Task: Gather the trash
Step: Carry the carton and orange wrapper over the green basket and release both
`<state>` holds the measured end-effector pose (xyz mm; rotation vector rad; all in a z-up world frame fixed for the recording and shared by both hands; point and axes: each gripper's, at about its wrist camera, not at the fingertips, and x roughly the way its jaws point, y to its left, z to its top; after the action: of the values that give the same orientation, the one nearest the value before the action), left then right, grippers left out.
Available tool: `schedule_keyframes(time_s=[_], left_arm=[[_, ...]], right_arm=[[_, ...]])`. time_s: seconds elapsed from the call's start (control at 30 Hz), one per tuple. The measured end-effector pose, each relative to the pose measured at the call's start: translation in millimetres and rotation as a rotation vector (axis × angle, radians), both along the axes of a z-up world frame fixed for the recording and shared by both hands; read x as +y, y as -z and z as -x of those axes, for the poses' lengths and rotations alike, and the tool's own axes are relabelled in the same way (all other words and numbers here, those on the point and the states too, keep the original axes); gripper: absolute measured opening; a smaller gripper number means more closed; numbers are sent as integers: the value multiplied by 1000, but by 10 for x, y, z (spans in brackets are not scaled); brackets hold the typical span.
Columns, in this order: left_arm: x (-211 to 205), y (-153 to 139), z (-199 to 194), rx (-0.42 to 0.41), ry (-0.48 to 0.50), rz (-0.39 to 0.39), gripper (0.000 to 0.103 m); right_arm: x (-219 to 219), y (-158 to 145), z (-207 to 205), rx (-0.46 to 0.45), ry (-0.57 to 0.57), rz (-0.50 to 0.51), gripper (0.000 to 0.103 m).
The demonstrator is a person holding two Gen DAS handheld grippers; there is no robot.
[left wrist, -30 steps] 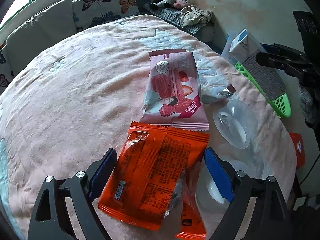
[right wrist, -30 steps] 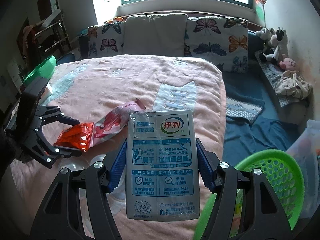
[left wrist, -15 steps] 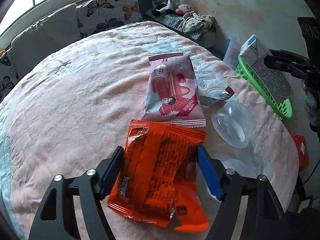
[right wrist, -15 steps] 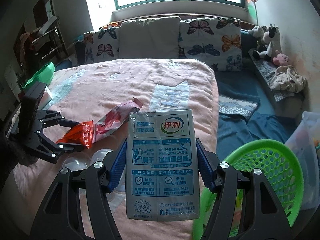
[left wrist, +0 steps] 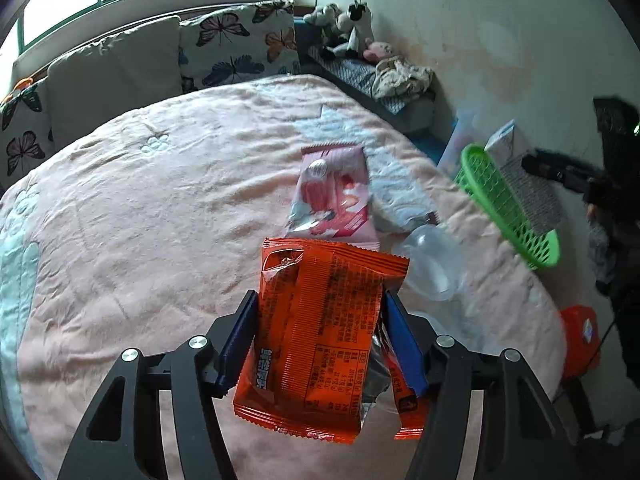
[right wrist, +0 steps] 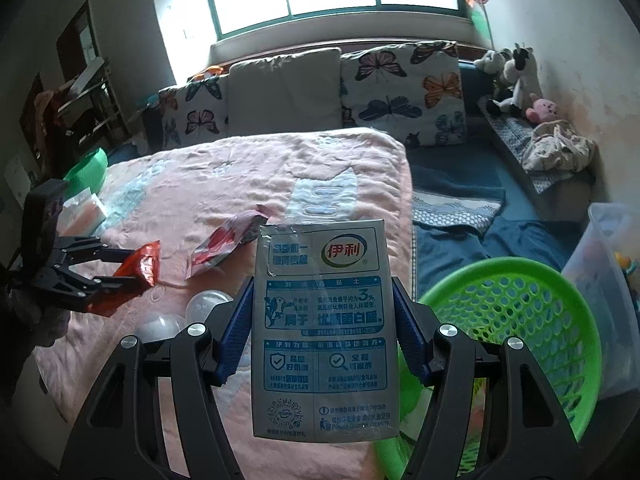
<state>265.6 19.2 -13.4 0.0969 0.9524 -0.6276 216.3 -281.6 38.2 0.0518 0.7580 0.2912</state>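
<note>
My left gripper (left wrist: 320,340) is shut on an orange snack wrapper (left wrist: 320,332) and holds it just above the pink bed cover; both also show in the right wrist view (right wrist: 120,276). A pink snack wrapper (left wrist: 332,196) lies beyond it, with clear plastic cups (left wrist: 432,260) to its right. My right gripper (right wrist: 324,320) is shut on a grey milk carton (right wrist: 324,328), held upright at the bed's edge beside the green basket (right wrist: 520,320). The carton (left wrist: 520,176) and the basket (left wrist: 504,204) also show in the left wrist view.
The bed (left wrist: 160,220) has butterfly pillows (right wrist: 400,92) at its head. Stuffed toys (right wrist: 512,76) and a crumpled cloth (right wrist: 556,148) lie on a bench along the wall. A clear plastic bin (right wrist: 604,272) stands behind the basket. A red item (left wrist: 580,336) sits by the bed's right side.
My left gripper closed on the orange wrapper and lifted it off the bed. My right gripper kept hold of the carton and rose a little near the basket.
</note>
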Motion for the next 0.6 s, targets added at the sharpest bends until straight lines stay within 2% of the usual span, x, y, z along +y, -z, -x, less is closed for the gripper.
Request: schedule_keyframes(time_s=[0.13,0.37,0.6], left_arm=[[-30,-169,103,-8,-8,51,60],[-371,-444,214,-36,24,102,60],[-799,-495,193,-15,62,143,60]], right_arm=[[-171,-9,94,-7,34,-9,65],[-640,56,262,1,133,-11,65],[-1060,242,361,29,226,22,65]])
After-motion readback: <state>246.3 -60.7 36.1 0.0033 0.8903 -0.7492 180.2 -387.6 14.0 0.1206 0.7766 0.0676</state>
